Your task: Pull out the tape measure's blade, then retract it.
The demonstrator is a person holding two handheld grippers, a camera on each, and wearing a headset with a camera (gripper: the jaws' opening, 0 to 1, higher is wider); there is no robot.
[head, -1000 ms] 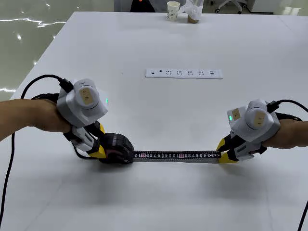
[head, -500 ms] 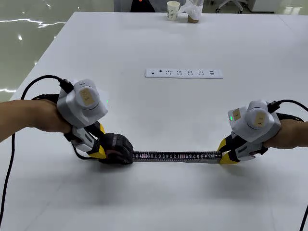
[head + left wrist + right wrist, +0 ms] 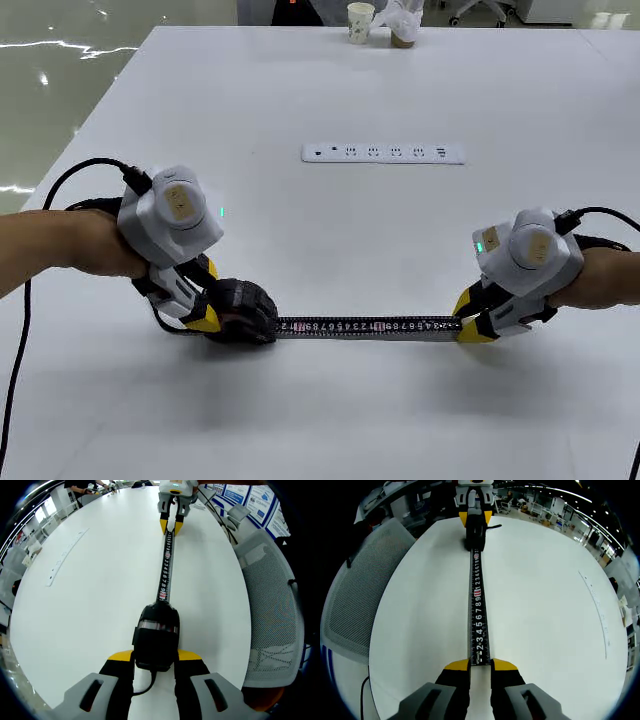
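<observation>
Between left tongs [image 3: 212,298] and right tongs [image 3: 466,318], the tape measure's [image 3: 243,310] blade [image 3: 365,325] runs left-right.

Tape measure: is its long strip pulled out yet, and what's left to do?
The pulling part looks done: the blade lies stretched along the table. In hand: the left gripper is shut on the tape measure case, and the right gripper pinches the blade's tip. Left to do: let the blade slide back into the case.
</observation>
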